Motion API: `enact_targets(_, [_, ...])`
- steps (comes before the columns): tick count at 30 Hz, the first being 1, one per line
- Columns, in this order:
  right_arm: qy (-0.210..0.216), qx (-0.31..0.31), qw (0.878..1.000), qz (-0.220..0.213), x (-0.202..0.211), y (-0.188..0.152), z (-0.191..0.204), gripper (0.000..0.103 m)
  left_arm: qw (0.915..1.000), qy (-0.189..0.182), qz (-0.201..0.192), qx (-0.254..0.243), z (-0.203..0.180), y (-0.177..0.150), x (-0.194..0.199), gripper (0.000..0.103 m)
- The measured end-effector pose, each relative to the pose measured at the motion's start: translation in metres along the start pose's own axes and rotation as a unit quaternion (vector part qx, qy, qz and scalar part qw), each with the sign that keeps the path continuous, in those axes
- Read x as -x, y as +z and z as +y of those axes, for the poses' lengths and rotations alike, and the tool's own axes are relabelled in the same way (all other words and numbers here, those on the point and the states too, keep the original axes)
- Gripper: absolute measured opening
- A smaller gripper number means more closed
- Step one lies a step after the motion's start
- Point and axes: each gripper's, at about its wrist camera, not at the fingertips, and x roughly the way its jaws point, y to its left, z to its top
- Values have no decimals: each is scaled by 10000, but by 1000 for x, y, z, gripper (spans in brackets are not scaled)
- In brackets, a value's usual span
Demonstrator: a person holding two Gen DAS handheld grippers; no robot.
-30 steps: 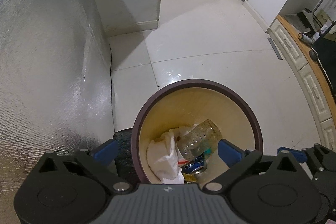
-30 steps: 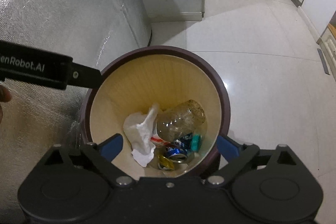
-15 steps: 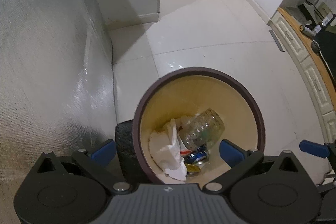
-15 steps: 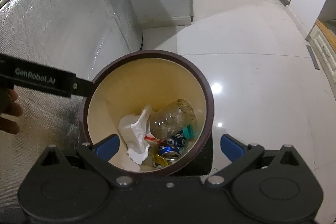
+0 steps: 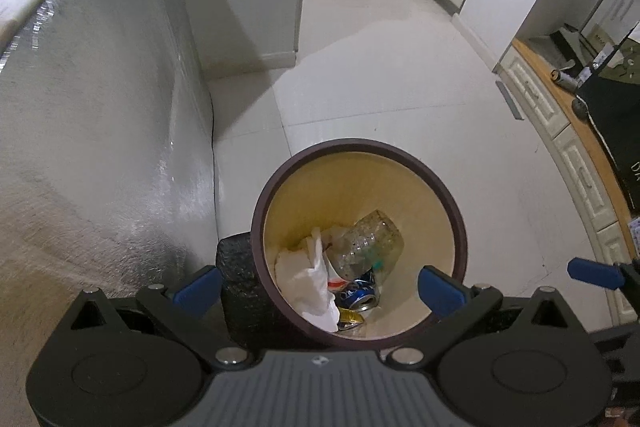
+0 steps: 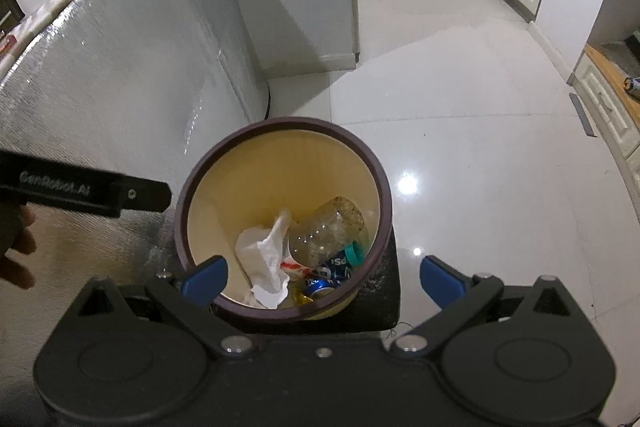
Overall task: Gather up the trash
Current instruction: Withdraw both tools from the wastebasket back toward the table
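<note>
Down in the left wrist view, the left gripper (image 5: 319,287) hung with its blue fingers wide apart and empty over a round brown-rimmed bin with a cream inside (image 5: 456,215). A shiny silver foil-covered wall (image 5: 100,147) stood close on the left. A clear plastic bottle (image 5: 370,243), a crumpled white tissue (image 5: 306,277) and a blue crushed can (image 5: 358,297) lay at the bottom.

Next, in the right wrist view, the right gripper (image 6: 323,277) was spread open and empty too. The same bin (image 6: 188,203) sat on glossy white floor tiles (image 6: 460,147), with the trash inside it.
</note>
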Motion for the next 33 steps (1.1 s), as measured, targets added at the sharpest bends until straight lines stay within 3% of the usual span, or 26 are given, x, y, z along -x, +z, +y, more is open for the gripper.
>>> enact_targets(10, [-27, -151, 9990, -412, 44, -10, -3, 103, 9995, 83, -265, 158, 8, -35, 48, 103])
enact_targets(33, [-157, -102, 9869, -1600, 168, -60, 25, 103, 9880, -38, -1534, 172, 8, -118, 172, 103])
